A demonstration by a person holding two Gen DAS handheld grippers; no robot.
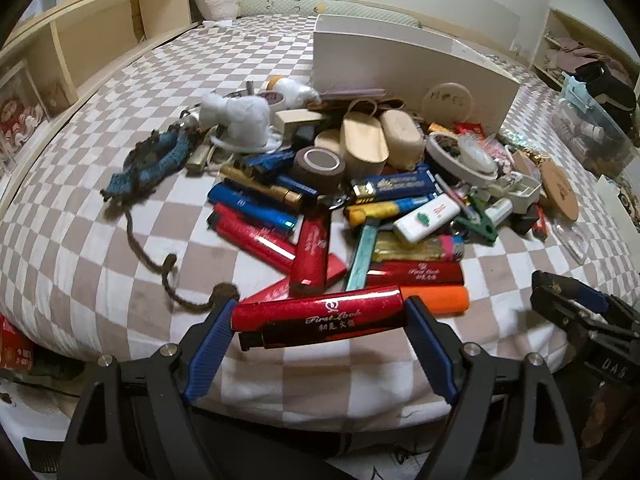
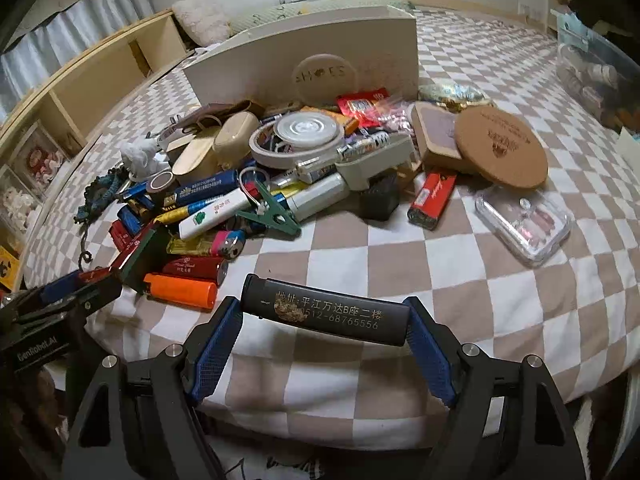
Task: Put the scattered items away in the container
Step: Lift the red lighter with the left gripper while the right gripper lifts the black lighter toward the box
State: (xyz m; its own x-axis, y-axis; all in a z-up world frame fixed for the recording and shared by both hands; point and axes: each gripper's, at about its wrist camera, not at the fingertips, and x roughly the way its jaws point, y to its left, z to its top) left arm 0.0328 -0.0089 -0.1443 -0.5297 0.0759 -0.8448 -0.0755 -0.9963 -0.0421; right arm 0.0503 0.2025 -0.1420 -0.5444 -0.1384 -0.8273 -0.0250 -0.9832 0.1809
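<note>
My left gripper [image 1: 320, 316] is shut on a red lighter [image 1: 320, 314], held crosswise between its blue pads above the near edge of the bed. My right gripper [image 2: 325, 318] is shut on a dark grey lighter [image 2: 326, 314] with gold lettering, also held crosswise. A heap of scattered items [image 1: 360, 184] lies mid-bed: several red, blue and yellow lighters, an orange lighter [image 2: 180, 290], tape rolls, a green clip [image 2: 268, 212] and a white plush [image 1: 240, 118]. The cream box [image 1: 412, 68] stands behind the heap. In the left wrist view the right gripper [image 1: 576, 312] shows at the right edge.
The checkered bedspread [image 2: 400, 256] covers the bed. A round cork coaster [image 2: 502, 146] and a clear plastic case [image 2: 524, 222] lie right of the heap. A blue crocheted piece with a brown cord [image 1: 156, 160] trails left. A wooden shelf [image 1: 100, 36] runs along the left side.
</note>
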